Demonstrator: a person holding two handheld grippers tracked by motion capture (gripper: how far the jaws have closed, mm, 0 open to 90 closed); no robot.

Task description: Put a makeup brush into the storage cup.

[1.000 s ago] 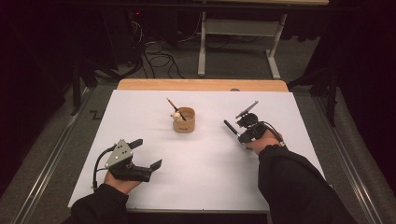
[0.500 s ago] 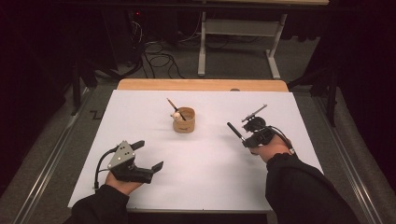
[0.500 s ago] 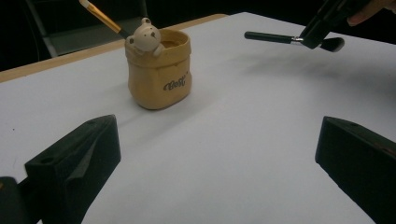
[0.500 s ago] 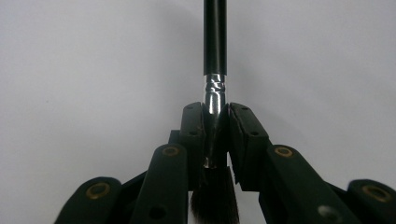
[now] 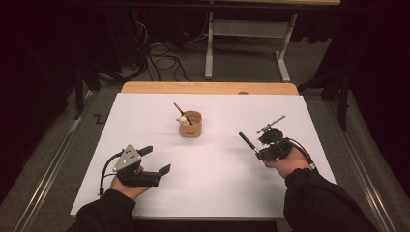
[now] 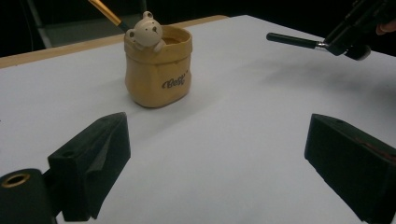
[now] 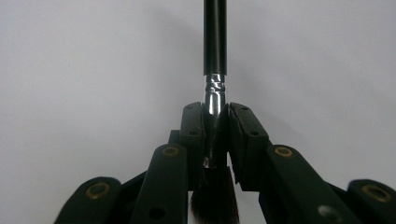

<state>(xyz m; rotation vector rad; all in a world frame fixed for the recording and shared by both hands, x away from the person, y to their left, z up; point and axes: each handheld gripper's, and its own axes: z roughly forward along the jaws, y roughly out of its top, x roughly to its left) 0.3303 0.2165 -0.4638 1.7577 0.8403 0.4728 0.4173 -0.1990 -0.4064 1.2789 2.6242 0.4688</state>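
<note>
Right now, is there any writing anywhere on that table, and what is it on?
"Best": dark script on the front of the yellow pot, as the left gripper view shows it; the last letter is a bit uncertain.
From the high view the same mark is too small to read.
No other writing is visible.

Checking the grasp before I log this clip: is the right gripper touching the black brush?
Touching. In the right gripper view the right gripper is clamped on the brush at its metal collar, both pads pressed against it.
</note>
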